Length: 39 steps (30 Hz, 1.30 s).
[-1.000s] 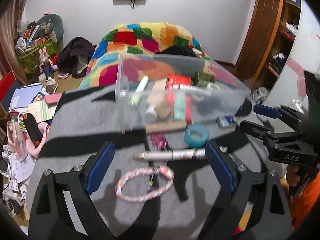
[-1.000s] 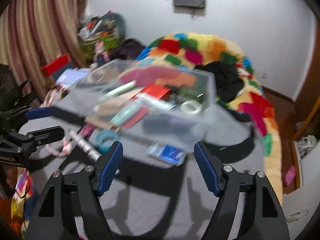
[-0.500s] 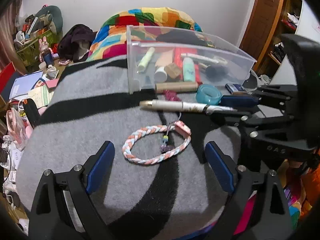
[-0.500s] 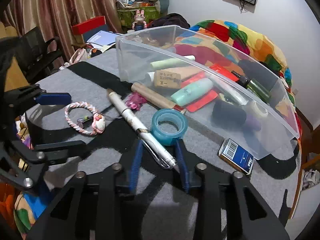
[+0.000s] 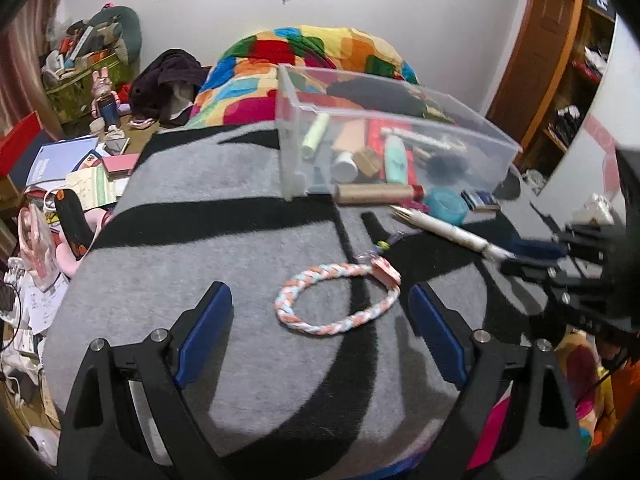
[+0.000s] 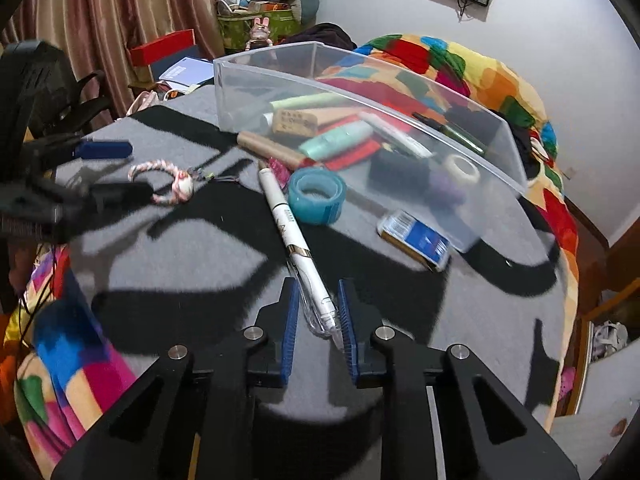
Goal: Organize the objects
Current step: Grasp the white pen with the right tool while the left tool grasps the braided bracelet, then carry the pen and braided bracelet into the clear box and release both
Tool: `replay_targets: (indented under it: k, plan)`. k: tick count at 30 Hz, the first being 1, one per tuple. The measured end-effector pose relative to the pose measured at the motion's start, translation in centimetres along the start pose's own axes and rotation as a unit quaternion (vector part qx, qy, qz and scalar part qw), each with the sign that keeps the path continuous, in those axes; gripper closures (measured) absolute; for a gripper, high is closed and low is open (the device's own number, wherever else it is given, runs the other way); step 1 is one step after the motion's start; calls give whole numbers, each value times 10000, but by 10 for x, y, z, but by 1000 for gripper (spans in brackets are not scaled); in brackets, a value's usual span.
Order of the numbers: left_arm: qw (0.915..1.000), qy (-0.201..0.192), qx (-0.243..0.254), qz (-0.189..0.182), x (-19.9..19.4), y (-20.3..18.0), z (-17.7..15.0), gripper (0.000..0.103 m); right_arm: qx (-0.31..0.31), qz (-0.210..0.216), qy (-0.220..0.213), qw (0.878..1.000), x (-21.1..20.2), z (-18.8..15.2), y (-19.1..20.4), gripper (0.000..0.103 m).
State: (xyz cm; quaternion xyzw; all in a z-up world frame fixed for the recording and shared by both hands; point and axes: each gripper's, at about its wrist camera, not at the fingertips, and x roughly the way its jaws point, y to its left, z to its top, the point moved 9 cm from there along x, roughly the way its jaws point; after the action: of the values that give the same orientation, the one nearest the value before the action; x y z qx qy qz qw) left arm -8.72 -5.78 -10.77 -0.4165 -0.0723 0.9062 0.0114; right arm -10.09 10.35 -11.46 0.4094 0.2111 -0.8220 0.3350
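On the grey-and-black blanket (image 5: 224,264), the left gripper (image 5: 320,332) hangs wide, its jaws easing inward, with the braided bracelet (image 5: 336,300) lying between and just ahead of the pads, untouched. Rightward, a white pen (image 6: 288,224) lies slantwise — its clear end sits between the right gripper (image 6: 318,320), whose jaws are narrow and closing on it. Beyond the pen's tip rest a cardboard tube (image 6: 268,148) and a teal tape roll (image 6: 316,196), against the clear bin (image 6: 360,92) near the blanket's far edge — then a blue box (image 6: 416,240) just beside the bin's right corner.

Cluttered bedroom: patchwork quilt (image 5: 320,56), curtains (image 6: 100,20).
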Motion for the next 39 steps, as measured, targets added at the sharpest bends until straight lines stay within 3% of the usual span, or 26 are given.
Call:
replay_targets:
  k: [7,13,17,22,25,29,33,39]
  plan:
    - [9994,307,155,108,16,6,0,37,120,61,10,9999,-9,-9,-7,85]
    - [9976,189,535,403,22,1,0,42,228,173,-46,9996,-11,-3,-9,83]
    - [9973,301,568,369,22,0,5,47,240,195,-113,9995,-10,5,-6,69]
    - [9992,172,350,7,6,-9,18,47,349,217,-231,9989,-10,11,-6,67]
    - [9985,168,502,-118,5,-27,17,47,347,205,-224,9989,-4,15,-5,67]
    - [9973,363,644,24,25,-42,6,51,277,92,-119,9995,11,16,-1,67]
    - [9967,212,733,270,32,-45,5,61,381,277,-133,9988,16,13,2,86]
    - [9979,124,587,238,26,-38,2,93,383,459,-228,9980,7,10,13,92]
